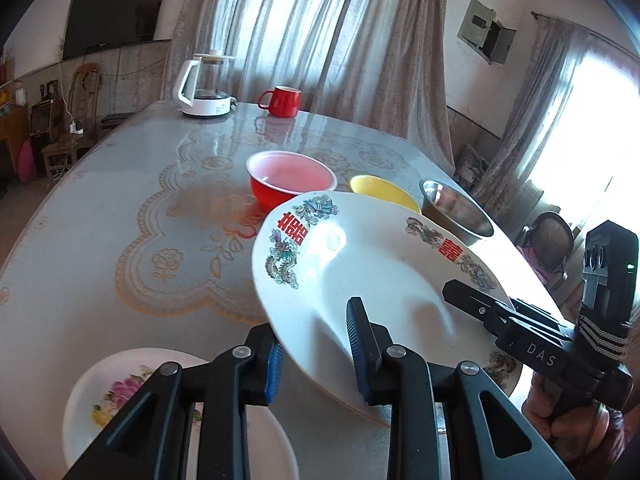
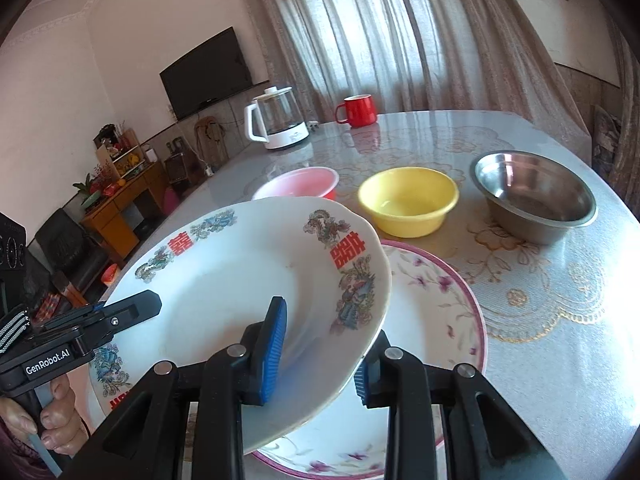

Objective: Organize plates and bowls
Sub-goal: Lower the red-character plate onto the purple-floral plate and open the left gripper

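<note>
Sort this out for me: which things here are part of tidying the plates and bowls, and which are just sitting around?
Part of the job:
dragon plate, clamped at opposite rims by the left gripper and right gripper
purple-rimmed plate
rose plate
red bowl
yellow bowl
steel bowl

Just sitting around:
kettle
red mug
television

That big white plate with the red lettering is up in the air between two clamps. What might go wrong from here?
1. The white plate with red lettering and dragons is held only at its rim, tilted, by the left gripper and right gripper; it might slip.
2. It hangs over the pink-rimmed floral plate; a drop could chip both.
</note>
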The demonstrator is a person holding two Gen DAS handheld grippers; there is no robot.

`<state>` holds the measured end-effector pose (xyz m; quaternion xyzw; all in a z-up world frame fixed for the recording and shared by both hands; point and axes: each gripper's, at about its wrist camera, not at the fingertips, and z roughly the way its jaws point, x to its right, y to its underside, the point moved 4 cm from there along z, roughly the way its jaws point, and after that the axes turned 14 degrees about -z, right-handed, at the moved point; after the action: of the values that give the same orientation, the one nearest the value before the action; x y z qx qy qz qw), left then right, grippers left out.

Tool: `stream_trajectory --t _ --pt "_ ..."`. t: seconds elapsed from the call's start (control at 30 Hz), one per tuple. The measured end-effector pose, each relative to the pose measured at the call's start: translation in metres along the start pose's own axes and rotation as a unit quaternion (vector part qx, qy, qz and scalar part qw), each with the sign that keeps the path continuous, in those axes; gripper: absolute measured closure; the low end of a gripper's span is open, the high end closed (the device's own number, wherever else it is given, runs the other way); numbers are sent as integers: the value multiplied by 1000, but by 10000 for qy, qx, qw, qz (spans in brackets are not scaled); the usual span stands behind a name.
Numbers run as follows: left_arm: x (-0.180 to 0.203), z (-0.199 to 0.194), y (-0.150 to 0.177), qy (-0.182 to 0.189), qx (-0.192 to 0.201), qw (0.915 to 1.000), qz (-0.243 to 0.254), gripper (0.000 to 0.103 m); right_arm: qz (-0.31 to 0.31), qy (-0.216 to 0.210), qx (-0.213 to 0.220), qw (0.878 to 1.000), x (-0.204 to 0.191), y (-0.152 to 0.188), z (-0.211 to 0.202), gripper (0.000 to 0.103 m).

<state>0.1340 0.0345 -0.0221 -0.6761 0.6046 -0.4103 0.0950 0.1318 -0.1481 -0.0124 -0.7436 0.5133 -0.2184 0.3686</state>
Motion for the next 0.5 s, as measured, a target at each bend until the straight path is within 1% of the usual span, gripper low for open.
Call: stream_trajectory --t 0.1,0.23,0.5 --pt "13 12 10 34 -128 9999 83 73 127 173 -74 9997 17 11 -3 74" --pt "20 29 16 -5 -303 9995 120 72 286 341 -199 9988 34 22 -2 74" --pt "22 42 24 -36 -500 9986 138 72 318 522 -326 9976 44 33 -1 74"
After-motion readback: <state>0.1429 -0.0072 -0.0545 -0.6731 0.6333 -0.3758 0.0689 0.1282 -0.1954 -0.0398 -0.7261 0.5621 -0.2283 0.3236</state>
